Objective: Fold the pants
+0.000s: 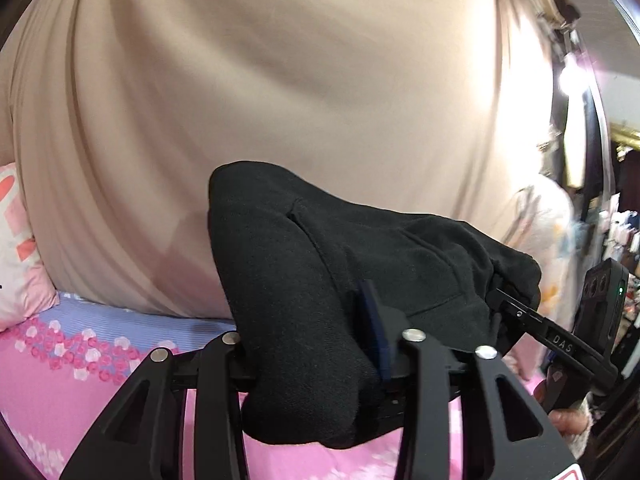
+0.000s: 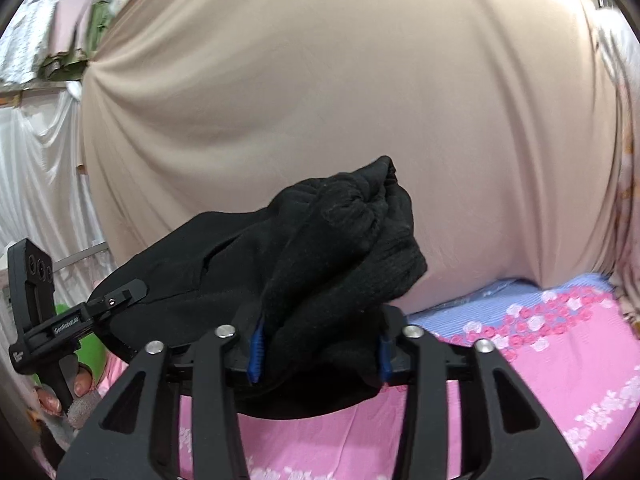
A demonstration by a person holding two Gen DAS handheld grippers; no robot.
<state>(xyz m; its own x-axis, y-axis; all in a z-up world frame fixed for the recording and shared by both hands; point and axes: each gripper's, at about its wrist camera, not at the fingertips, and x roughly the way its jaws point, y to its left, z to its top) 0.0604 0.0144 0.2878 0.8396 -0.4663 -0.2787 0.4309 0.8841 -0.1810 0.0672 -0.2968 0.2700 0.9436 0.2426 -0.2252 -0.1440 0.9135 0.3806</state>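
Note:
The black pants [image 1: 320,280] hang bunched between both grippers, lifted above the pink bed. My left gripper [image 1: 320,344] is shut on a thick fold of the black pants; cloth covers its left finger, only the right blue pad [image 1: 376,332] shows. My right gripper [image 2: 320,348] is shut on the ribbed waistband end of the pants [image 2: 344,248], with cloth between its blue pads [image 2: 256,352]. The right gripper also shows in the left wrist view [image 1: 516,308], and the left gripper in the right wrist view [image 2: 116,300], each clamped on the cloth.
A pink floral bedsheet [image 2: 540,380] with a blue striped band lies below. A beige curtain [image 1: 300,80] hangs close behind. A pink pillow [image 1: 20,260] is at the left. Hanging laundry [image 2: 60,32] and cluttered shelves [image 1: 616,232] sit at the sides.

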